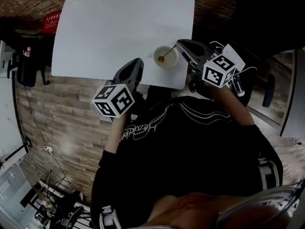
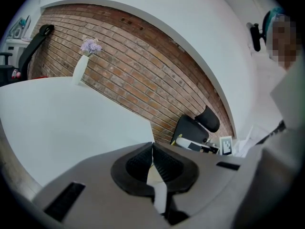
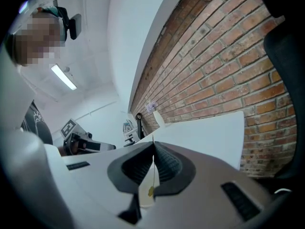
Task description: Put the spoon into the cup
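Left tongs (image 2: 152, 150) pressed shut, ribbed pads meeting on nothing, only a sliver of light along the seam. Right tongs (image 3: 153, 147) likewise closed tight and apparently empty, with a pale surface and a gold fleck showing low down through the gap behind the pads

Slim gold-coloured metal spoon (image 1: 167, 55) already inside the pale cream round cup (image 1: 172, 62), bowl down, handle leaning on the rim toward the far right corner. Cup upright, close to the near edge of the white rectangular bench (image 1: 119, 27) and not far from its near right corner. Looks as good as done

Right tongs tips just beside the cup on its right-edge side, next to the handle's upper end. Cannot tell from the head view whether touching it. Left tongs over the near edge, further toward the near left corner, apart from the cup

Main danger, judging from this layout: a careless pull-back of the right tongs catching the raised handle and levering the spoon out, or nudging the cup wall. Probably a light cup, so easy to tip or slide, and with so little bench between it and the near edge, likely to go over. Lesser risk from the left tongs swinging across along that edge. Best to draw both straight back and up, away from the rim
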